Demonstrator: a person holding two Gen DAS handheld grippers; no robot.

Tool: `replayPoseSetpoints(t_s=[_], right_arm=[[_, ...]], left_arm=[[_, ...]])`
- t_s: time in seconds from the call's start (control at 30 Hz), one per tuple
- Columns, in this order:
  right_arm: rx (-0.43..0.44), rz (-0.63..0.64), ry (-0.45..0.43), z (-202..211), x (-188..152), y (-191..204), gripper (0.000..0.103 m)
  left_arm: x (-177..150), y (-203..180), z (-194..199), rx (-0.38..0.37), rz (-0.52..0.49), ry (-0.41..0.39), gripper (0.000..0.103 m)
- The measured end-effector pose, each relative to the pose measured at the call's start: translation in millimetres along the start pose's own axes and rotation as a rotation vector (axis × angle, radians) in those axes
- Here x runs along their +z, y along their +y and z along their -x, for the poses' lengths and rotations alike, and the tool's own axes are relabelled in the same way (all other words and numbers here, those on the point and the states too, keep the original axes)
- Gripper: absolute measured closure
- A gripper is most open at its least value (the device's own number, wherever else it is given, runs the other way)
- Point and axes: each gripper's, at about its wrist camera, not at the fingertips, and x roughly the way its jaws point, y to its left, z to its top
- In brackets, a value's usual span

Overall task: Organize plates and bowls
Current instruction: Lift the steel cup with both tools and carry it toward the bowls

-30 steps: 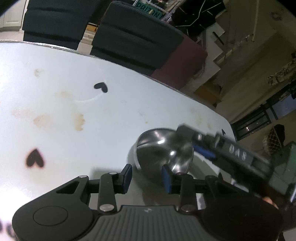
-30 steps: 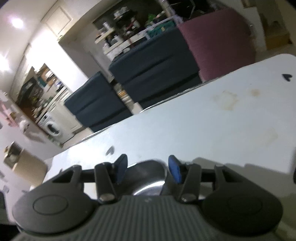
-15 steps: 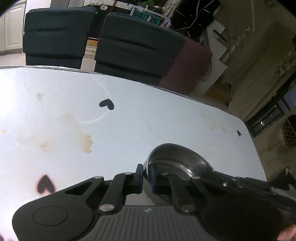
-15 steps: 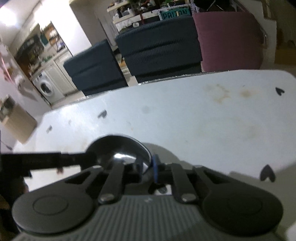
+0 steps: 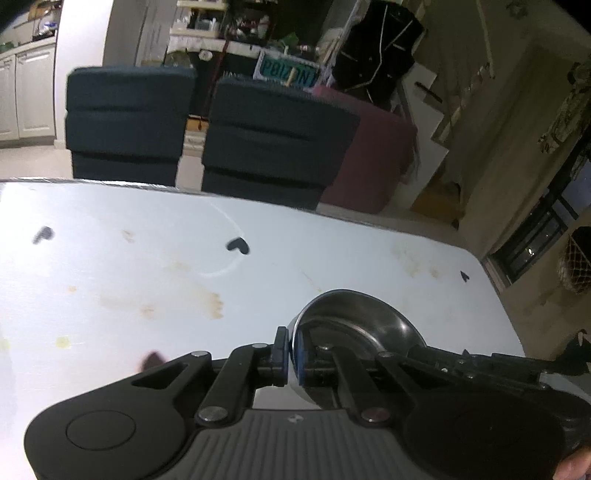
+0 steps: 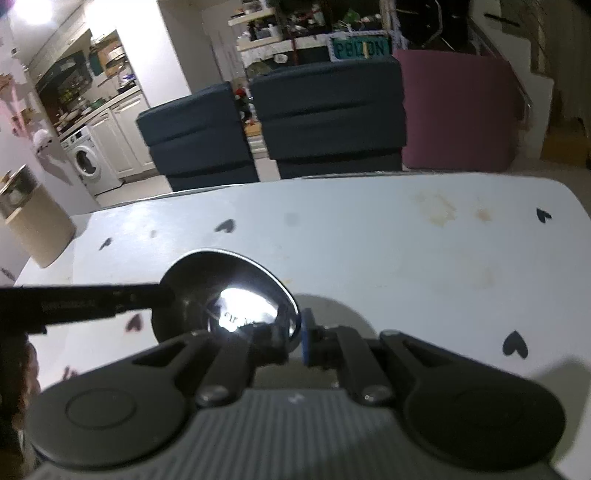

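Bare tabletop (image 5: 332, 251) around clamped bowl (image 5: 354, 317)

My left wrist view looks steeply down, close over the steel bowl (image 5: 354, 321) from its left rim; my right wrist view faces it from the right rim. Both share bowl, table (image 5: 332, 251) and the chairs (image 6: 325, 118) beyond.

The room is dimly lit. A bright ceiling lamp (image 6: 35, 9) is seen at upper left of the right wrist view; its glare is mirrored inside the steel bowl (image 6: 236, 302). Beyond the table (image 5: 332, 251), chairs (image 5: 273, 140) are blurred. Straight edges are bowed by fisheye distortion.
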Motion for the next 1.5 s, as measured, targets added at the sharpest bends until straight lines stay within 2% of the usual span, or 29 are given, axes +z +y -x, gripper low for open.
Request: replayPoseSetpoints(t_s=[0.2,0.5,0.83,1.2,1.5], right_arm=[[0.02,0.025,-0.044,35,-5,37,0.095],[0.039,0.122,-0.107,95,-15,108,0.095],[0.106,0.106,-0.102,131,-45,147,0.095],[0.167,0.15,-0.042,128,-78,201,0.095],[0.216,0.201,0.062,100,-101,247,0.094]], left_arm=[[-7,7,59,0.016,-0.025,-0.049,0.099],[-26,33,144,0.01,0.018,-0.123,0.099],[-59,67,209,0.014,0.029,-0.154,0.099],[-103,125,249,0.072,0.093,-0.153,0.099],[-128,176,263,0.133,0.142,-0.122,0.099]])
